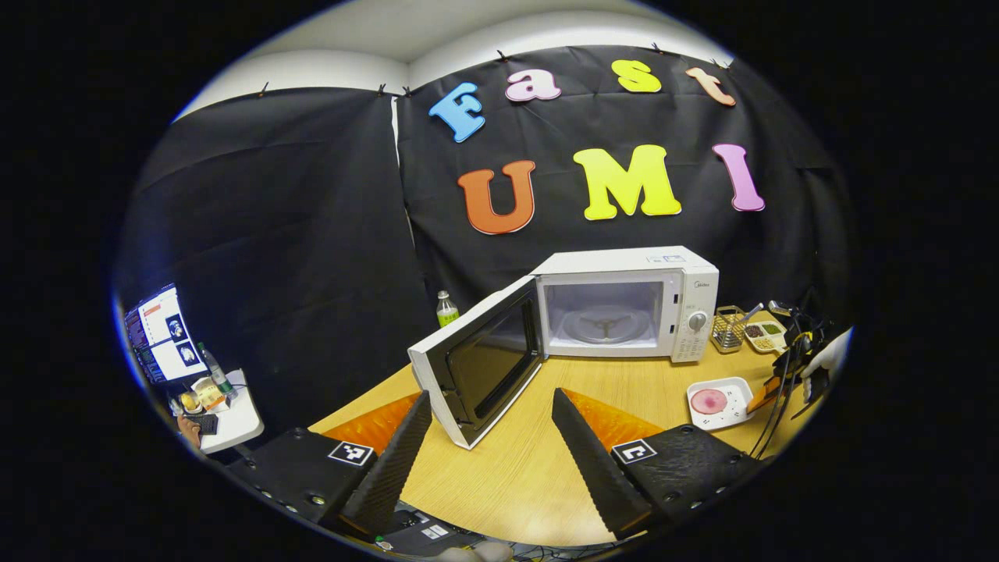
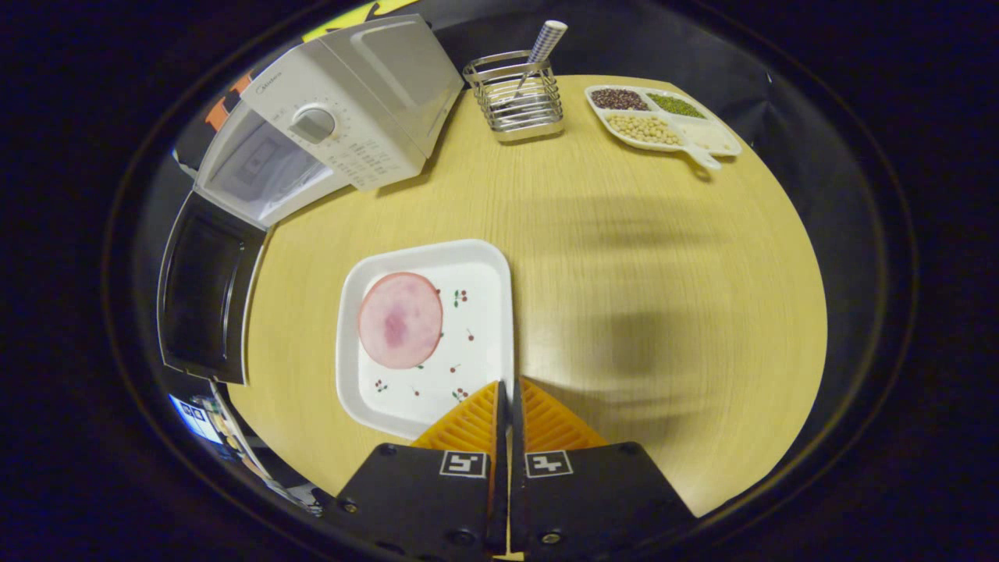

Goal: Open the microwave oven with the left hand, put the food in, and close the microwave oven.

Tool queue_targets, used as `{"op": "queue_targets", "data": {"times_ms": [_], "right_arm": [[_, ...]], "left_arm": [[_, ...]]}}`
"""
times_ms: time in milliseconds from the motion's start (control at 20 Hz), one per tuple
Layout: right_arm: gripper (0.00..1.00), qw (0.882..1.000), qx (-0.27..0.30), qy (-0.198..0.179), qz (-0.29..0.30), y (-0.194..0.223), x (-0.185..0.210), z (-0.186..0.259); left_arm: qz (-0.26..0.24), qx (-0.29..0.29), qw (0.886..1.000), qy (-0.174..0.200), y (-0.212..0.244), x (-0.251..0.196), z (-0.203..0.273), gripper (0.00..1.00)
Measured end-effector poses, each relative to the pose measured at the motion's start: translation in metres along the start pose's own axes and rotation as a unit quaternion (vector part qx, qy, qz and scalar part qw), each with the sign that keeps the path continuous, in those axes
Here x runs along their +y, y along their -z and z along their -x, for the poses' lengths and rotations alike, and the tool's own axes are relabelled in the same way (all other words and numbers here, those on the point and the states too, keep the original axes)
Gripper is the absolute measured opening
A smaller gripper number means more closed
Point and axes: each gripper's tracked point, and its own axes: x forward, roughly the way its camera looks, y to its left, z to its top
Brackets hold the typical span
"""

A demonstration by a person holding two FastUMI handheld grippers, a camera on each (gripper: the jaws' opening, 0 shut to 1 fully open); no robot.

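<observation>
Both grippers are in my sight: my left gripper (image 1: 492, 406) hangs with its jaws spread wide over the wooden table (image 1: 546, 468), facing the microwave (image 1: 624, 304), whose door (image 1: 480, 363) stands swung open. My right gripper (image 2: 509, 390) has its jaws pressed together at the rim of the white plate (image 2: 468, 375), seemingly pinching its edge. On it lies the slice of ham (image 2: 399, 320).

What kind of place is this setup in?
Likely a staged recording booth, not a real kitchen: a black cloth wall hung behind a light wooden table, a white microwave oven with its door open, and a side desk with a lit monitor.
</observation>
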Motion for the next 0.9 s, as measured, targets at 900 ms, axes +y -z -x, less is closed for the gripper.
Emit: {"op": "queue_targets", "data": {"times_ms": [900], "right_arm": [[0.04,0.979,-0.115,-0.139,-0.093,0.009,0.129,0.044]], "left_arm": [[-0.018,-0.043,0.986,0.159,-0.02,0.029,-0.065,0.95]]}}
